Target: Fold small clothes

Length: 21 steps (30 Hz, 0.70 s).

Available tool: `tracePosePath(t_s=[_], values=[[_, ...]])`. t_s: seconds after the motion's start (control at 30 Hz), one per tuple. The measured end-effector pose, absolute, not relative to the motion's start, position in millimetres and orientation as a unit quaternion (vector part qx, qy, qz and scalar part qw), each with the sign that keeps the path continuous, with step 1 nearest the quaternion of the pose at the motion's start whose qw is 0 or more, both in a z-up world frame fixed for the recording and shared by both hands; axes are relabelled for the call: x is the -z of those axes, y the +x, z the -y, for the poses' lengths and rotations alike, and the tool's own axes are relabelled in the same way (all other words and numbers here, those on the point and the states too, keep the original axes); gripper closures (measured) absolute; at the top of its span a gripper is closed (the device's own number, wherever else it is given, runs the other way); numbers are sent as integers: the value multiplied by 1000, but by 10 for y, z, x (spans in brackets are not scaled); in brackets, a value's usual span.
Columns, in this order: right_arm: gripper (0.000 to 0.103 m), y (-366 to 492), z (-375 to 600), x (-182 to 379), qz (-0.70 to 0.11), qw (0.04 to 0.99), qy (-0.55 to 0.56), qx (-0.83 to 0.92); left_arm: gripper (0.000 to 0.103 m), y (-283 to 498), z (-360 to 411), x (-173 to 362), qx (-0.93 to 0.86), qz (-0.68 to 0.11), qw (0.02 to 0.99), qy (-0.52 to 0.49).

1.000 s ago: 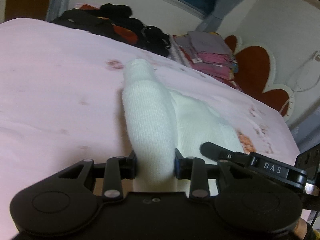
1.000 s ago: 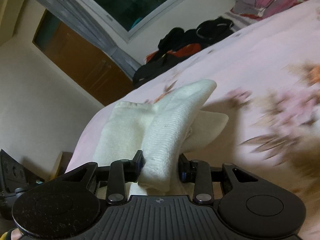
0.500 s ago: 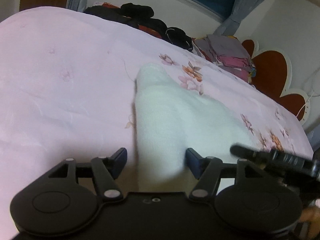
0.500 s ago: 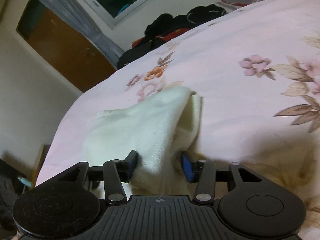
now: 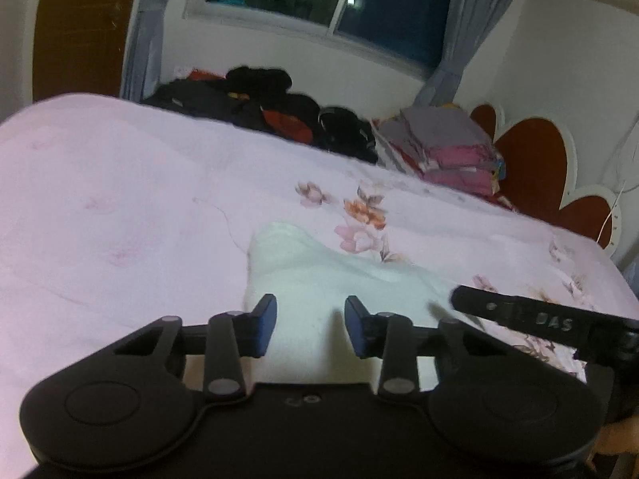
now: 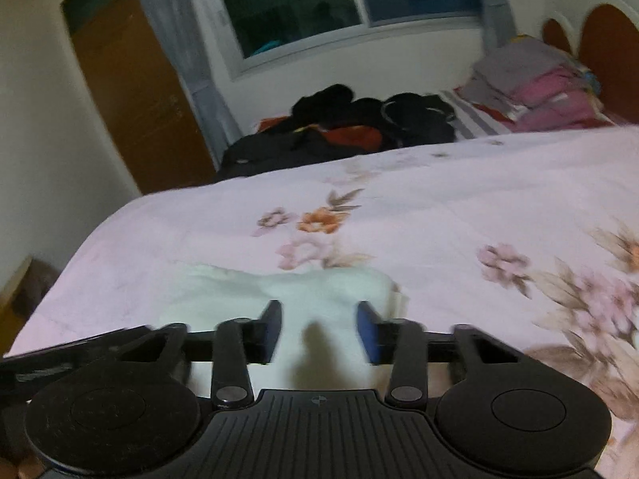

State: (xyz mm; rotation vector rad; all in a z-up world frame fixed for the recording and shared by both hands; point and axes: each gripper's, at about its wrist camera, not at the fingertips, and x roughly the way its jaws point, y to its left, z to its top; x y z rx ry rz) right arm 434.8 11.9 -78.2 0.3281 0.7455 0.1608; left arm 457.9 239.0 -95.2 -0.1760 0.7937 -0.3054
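A small white knitted garment (image 5: 319, 267) lies flat and folded on the pink flowered bedspread (image 5: 100, 199). My left gripper (image 5: 310, 311) hovers over its near edge. Its jaws are closing, the cloth shows in the gap below them, and the pads do not press on it. In the right wrist view the same garment (image 6: 303, 283) lies just ahead of my right gripper (image 6: 319, 315). Those jaws are closing too, with nothing pinched between them. The right gripper's black finger (image 5: 539, 319) reaches in at the garment's right side.
A heap of dark clothes (image 5: 259, 99) lies along the bed's far edge under the window. Beside it stands a stack of folded pink and grey laundry (image 5: 447, 147) against the red headboard (image 5: 531, 159). A brown door (image 6: 135, 92) is at the far left.
Both grippers held up folds of the white garment a second ago. They have let go, and the garment now lies flat on the bed. Both grippers have drawn back to its near edge.
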Motion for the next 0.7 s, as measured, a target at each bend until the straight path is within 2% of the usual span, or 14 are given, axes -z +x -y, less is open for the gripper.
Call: tracePosePath(t_s=[0.23, 0.4, 0.7], values=[[72, 4613, -165, 1271, -403, 908, 111, -39, 68, 4666, -2366, 1159, 136, -401, 902, -83], [72, 4592, -203, 1217, -403, 909, 104, -31, 66, 4579, -2395, 1049, 135, -404, 902, -73], [72, 3786, -322, 814, -370, 923, 76, -75, 63, 4027, -2359, 954, 126, -417, 900, -25]])
